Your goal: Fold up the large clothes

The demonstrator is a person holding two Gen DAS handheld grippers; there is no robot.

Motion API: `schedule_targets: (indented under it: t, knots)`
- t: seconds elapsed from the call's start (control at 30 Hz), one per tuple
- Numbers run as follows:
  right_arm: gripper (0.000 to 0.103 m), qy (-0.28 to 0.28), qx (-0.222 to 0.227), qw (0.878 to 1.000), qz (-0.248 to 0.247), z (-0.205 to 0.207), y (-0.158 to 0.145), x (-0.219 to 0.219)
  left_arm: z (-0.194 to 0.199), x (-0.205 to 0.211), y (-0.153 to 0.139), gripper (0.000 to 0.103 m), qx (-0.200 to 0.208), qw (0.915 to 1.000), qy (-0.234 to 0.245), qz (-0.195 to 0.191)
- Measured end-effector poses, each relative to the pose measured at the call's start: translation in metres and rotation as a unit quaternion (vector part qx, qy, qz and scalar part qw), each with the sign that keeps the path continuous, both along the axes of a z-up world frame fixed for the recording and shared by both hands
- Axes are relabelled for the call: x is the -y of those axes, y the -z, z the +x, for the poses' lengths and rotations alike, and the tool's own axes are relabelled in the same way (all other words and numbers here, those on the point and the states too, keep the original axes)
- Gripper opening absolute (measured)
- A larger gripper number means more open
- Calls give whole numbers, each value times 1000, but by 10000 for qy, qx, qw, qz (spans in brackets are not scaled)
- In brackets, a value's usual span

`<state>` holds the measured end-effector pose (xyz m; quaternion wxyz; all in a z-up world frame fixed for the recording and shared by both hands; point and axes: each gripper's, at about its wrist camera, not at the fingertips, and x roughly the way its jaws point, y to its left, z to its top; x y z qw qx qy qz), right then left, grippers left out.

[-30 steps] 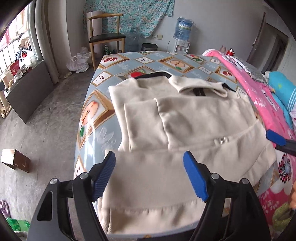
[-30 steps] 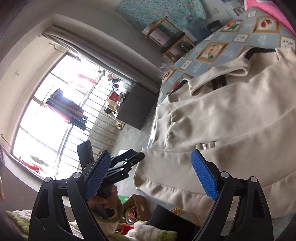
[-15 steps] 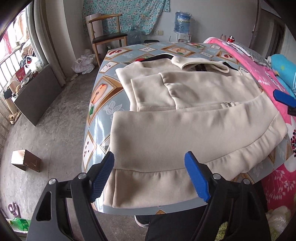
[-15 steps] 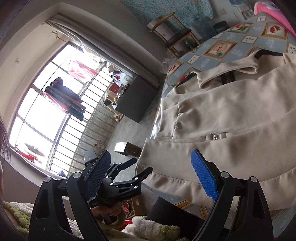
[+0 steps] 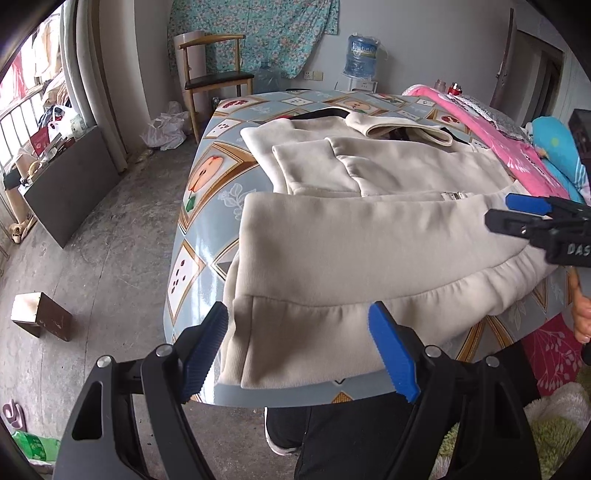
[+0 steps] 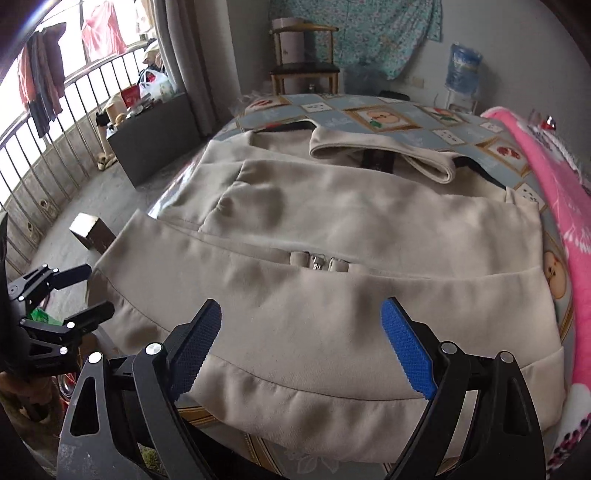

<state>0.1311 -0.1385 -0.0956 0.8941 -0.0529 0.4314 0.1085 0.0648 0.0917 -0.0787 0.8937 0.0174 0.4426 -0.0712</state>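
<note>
Grippers now lower over jacket (image 5: 362, 236) hem, left gripper (image 5: 297, 349) and right gripper (image 6: 301, 345) both spread wide, empty, ready to pinch for next fold

A grey concrete floor (image 5: 92, 236) fills the left of the frame. At upper centre a wooden chair (image 5: 214, 79) stands against a pale wall hung with floral cloth (image 5: 255, 33). A water dispenser bottle (image 5: 360, 55) sits to the upper right. Daylight enters through a barred window (image 6: 55, 122) at the left, beside a grey curtain (image 5: 92, 74). A small wooden box (image 5: 38, 319) rests lower left.
</note>
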Motion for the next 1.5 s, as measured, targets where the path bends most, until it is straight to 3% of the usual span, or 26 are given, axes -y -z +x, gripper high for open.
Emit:
schedule_targets:
  t: [0.2,0.4,0.63,0.8,0.97,1.07,1.13,1.17,1.27,1.37,1.5]
  knots:
    - [85,243,-267,9992,-184,8,27,2,-1,-5,4,76,-15,10000,-38,-20]
    - [85,212,-139,9994,-234,3,18,2,3,-10,-4,76,163,9997,-94,-155]
    - [86,179,-297,9992,-179,6,33,4,20,-24,-7,76,155,9979,-237,-585]
    - [88,160,-292,9994,-79,6,34,6,53,-33,-5,65,-59,9951,-217,-961]
    - [89,156,-263,9995,-75,6,34,6,96,-58,15,57,-630,9802,-422,-1828]
    - [89,157,-266,9995,-72,6,34,5,108,-66,19,55,-703,9745,-346,-2105]
    - [89,155,-266,9995,-68,6,34,5,114,-68,18,50,-820,9723,-287,-2168]
    - [89,156,-263,9995,-67,6,34,5,115,-68,17,42,-868,9696,-190,-2281]
    - [89,161,-257,9995,-66,6,34,5,109,-65,13,28,-848,9690,57,-2318]
    - [89,173,-257,9995,-69,6,34,4,98,-63,3,26,-637,9717,252,-2263]
    - [89,173,-273,9995,-55,6,34,5,86,-59,-13,25,-396,9663,649,-2460]
